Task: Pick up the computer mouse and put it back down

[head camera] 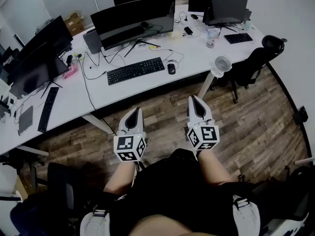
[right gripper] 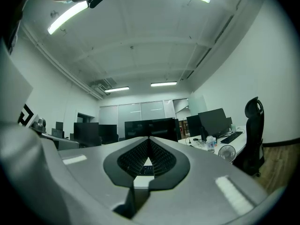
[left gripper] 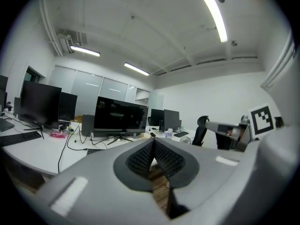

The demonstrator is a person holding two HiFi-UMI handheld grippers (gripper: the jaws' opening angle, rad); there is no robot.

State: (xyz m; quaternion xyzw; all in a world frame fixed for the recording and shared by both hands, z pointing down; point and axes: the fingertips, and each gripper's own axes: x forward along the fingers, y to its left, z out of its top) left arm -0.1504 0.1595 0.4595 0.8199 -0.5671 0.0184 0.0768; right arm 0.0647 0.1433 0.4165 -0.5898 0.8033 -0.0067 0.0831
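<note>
A dark computer mouse (head camera: 171, 69) lies on the white desk (head camera: 197, 58), just right of a black keyboard (head camera: 135, 70). Both grippers hang over the wooden floor in front of the desk, well short of the mouse. My left gripper (head camera: 134, 111) points toward the desk with its jaw tips meeting and nothing between them; its own view (left gripper: 153, 142) shows the ribbed pads touching at the tip. My right gripper (head camera: 194, 99) is likewise shut and empty, with its pads closed together (right gripper: 148, 141). The mouse does not show in either gripper view.
Several monitors (head camera: 133, 16) and loose cables crowd the desk. A small white fan (head camera: 222, 64) stands at the desk's front right, beside a black office chair (head camera: 256, 63). A second keyboard (head camera: 47, 108) lies on the left desk. A desk leg (head camera: 98, 123) slants down near the left gripper.
</note>
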